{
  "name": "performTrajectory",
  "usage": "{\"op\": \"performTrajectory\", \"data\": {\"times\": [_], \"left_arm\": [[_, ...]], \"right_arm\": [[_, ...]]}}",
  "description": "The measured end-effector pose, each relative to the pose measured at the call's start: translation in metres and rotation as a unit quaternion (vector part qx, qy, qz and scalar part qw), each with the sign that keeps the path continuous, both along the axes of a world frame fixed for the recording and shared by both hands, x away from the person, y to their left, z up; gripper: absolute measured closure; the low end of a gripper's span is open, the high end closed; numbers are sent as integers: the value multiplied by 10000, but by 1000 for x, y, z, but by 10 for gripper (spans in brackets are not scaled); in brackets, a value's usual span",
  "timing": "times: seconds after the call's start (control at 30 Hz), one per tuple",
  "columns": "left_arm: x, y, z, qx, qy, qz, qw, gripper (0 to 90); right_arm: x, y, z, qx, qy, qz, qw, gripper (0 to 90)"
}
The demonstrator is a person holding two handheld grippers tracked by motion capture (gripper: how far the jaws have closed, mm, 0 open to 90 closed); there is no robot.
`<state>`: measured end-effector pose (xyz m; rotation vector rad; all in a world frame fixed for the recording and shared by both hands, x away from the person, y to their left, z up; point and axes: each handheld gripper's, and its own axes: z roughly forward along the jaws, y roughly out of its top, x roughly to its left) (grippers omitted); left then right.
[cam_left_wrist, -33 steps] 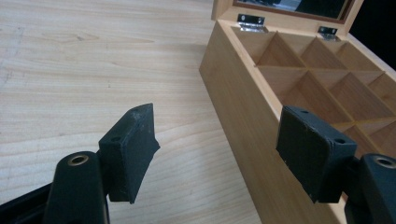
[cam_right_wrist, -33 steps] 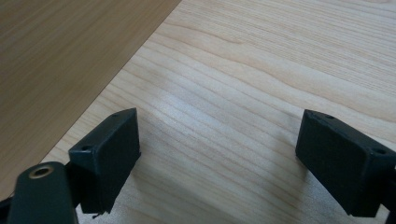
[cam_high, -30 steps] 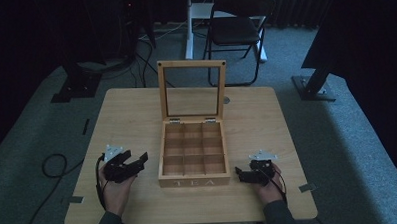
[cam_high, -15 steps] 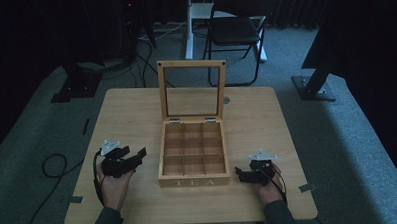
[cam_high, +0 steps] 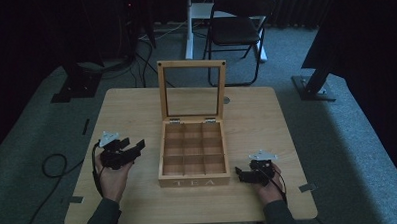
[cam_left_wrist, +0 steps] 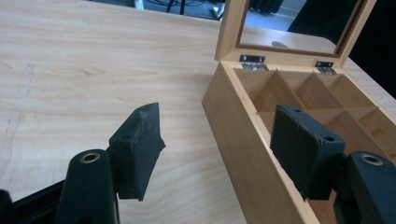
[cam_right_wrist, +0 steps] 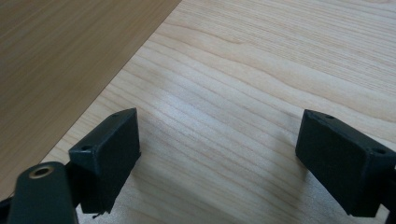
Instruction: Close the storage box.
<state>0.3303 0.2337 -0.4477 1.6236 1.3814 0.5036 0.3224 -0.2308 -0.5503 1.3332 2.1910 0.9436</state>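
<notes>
wide-spread fingers (cam_left_wrist: pixel 137 149) of the left gripper (cam_high: pixel 132 147) grip nothing beside the left wall of the square light-wood tea box (cam_high: pixel 194 181), which sits mid-table, its glass-paned lid upright. fingers of the right gripper (cam_high: pixel 241 176) likewise gape empty over the pale wooden table (cam_high: pixel 267 119), near the box's front right corner.

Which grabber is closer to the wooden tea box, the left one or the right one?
The right gripper looks closer: it sits just beside the tea box at its front right corner. The left gripper is off the box's left side with a wider strip of table between.
</notes>
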Motion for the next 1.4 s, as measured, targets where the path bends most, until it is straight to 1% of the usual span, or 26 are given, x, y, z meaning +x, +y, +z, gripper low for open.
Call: {"op": "performTrajectory", "data": {"times": [0.17, 0.33, 0.47, 0.63, 0.77, 0.93, 1.0, 1.1, 1.33, 1.4], "left_arm": [[11, -3, 10, 238, -85, -8, 9997, 330], [22, -4, 14, 322, -39, 23, 9995, 337], [29, -5, 18, 409, -65, 13, 9991, 339], [36, -6, 22, 439, -143, 48, 9989, 338], [43, -9, 22, 426, -162, 55, 9989, 337], [51, -12, 27, 399, -229, 66, 9989, 331], [55, -13, 28, 414, -269, 64, 9988, 331], [61, -14, 30, 471, -432, 75, 9979, 329], [75, -16, 35, 413, -586, 70, 9974, 328], [77, -17, 36, 408, -602, 40, 9973, 327]], "right_arm": [[0, 0, 0, 0, -1, -2, 10000, 133], [0, 0, 0, -4, 3, 15, 10000, 134], [0, 0, 0, 1, 3, 22, 10000, 134], [0, 0, 0, 8, 5, 20, 10000, 134], [0, 0, 0, 2, 4, 39, 10000, 134], [0, 0, 0, -1, -4, 55, 10000, 134], [0, 0, 0, -1, -4, 58, 10000, 134], [0, 1, 0, 5, 6, 57, 10000, 134], [0, 1, 0, 5, 5, 57, 10000, 133], [0, 1, 0, 5, 5, 56, 10000, 134]]}}
